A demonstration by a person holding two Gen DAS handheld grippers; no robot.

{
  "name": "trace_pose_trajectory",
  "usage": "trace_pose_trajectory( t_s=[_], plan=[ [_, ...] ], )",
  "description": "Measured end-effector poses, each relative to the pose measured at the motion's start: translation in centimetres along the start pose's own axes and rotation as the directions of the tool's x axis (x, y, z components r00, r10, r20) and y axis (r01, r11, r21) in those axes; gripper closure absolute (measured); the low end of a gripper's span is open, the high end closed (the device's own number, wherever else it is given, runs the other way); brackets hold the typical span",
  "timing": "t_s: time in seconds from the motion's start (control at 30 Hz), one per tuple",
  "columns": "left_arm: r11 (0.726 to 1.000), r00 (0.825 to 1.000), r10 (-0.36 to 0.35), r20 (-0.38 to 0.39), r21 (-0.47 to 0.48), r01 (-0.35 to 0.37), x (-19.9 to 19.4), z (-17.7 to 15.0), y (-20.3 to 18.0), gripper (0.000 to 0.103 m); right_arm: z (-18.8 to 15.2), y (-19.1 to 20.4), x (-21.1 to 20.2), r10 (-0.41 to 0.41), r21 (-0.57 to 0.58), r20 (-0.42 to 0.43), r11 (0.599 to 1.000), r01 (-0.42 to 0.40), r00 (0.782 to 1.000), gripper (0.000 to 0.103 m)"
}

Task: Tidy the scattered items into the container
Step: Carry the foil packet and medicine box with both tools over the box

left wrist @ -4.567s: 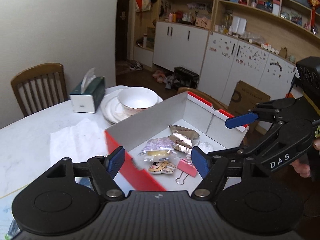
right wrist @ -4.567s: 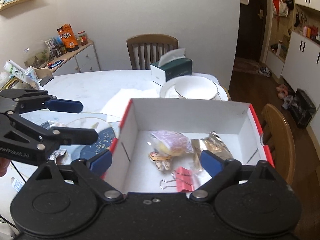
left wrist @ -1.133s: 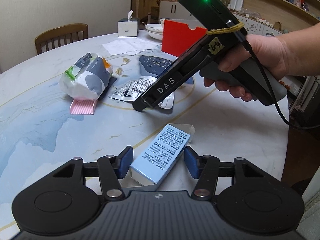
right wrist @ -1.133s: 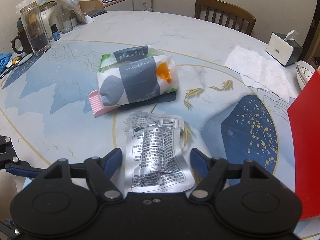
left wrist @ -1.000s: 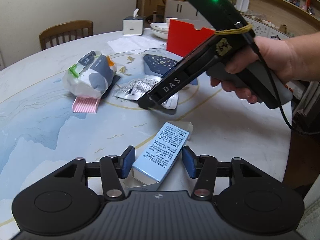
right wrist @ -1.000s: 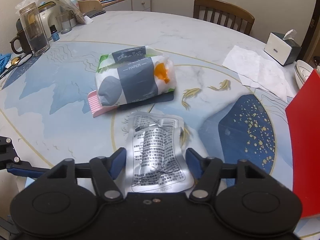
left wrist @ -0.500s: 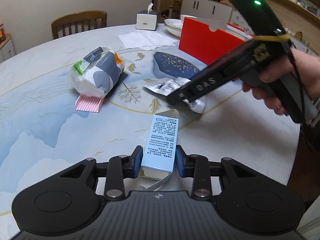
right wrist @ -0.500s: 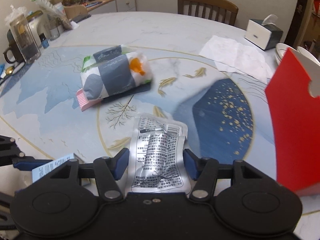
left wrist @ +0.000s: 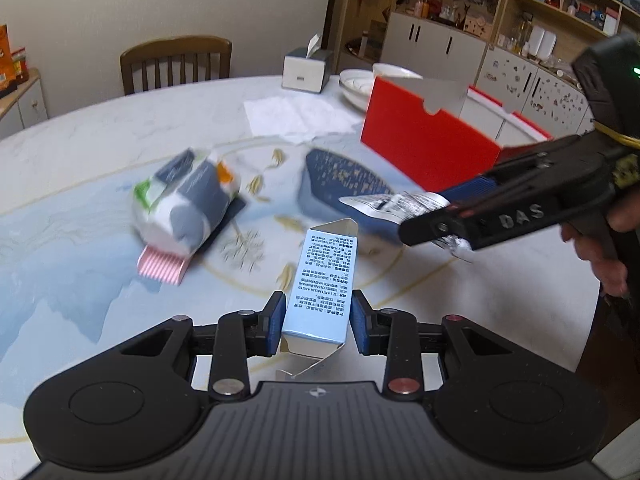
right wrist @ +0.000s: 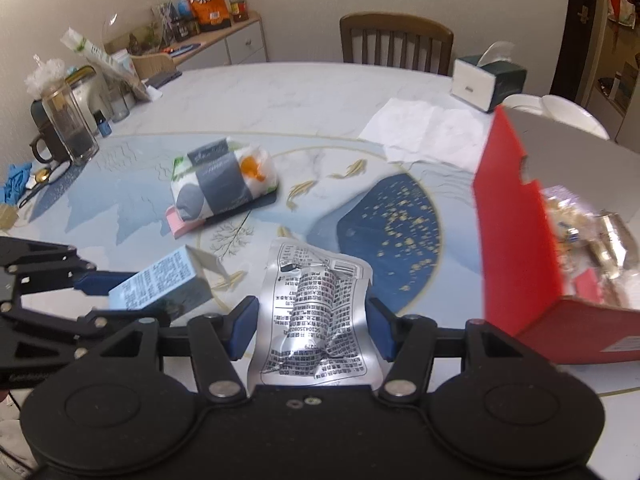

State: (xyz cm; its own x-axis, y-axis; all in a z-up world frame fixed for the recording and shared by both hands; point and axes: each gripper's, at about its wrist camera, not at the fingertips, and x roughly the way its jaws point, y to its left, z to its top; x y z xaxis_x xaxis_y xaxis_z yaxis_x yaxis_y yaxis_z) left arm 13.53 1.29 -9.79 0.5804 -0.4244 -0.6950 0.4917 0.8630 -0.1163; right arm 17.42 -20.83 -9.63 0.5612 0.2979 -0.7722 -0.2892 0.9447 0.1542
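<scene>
Jaws of the left gripper (left wrist: 316,322) are clamped on the near end of a pale blue carton (left wrist: 323,280), which sticks out away from the camera with its far flap open and a loose flap hanging below the pads. Jaws of the right gripper (right wrist: 313,326) are pressed on the two side edges of a crumpled silver foil pouch (right wrist: 316,320); both items are clear of the counter (right wrist: 280,92).

To the right stands the red container (right wrist: 516,248), its white interior already holding several small wrapped things. Further out on the counter, to the left, a soft tissue pack (right wrist: 224,182) lies on a dark flat piece with a pink ridged item (right wrist: 178,224) poking out beneath it. A white tissue sheet (right wrist: 424,130), a tissue box (right wrist: 486,78) and stacked bowls (left wrist: 362,82) sit at the far side.

The risks, as I judge them: the pouch is thin and slippery, pinched only by its edges, so it could buckle and slide out on the way to the container. The carton is hollow and open-ended, so a hard squeeze may crush it, and its dangling flap could catch on the container's rim. The two grippers are close together and both head for one opening, so they could knock each other or nudge the light container across the counter. Releasing too early would drop an item outside the red wall.
</scene>
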Motion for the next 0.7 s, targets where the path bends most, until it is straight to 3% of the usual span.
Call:
trace_pose_trajectory(
  t_s=[0.7],
  plan=[
    [1.000, 0.993, -0.015, 0.118, 0.020, 0.013, 1.7, 9.0, -8.1, 0.070, 1.3, -9.1, -8.1, -0.044, 0.052, 0.147, 0.998, 0.037, 0.988, 0.045]
  ],
)
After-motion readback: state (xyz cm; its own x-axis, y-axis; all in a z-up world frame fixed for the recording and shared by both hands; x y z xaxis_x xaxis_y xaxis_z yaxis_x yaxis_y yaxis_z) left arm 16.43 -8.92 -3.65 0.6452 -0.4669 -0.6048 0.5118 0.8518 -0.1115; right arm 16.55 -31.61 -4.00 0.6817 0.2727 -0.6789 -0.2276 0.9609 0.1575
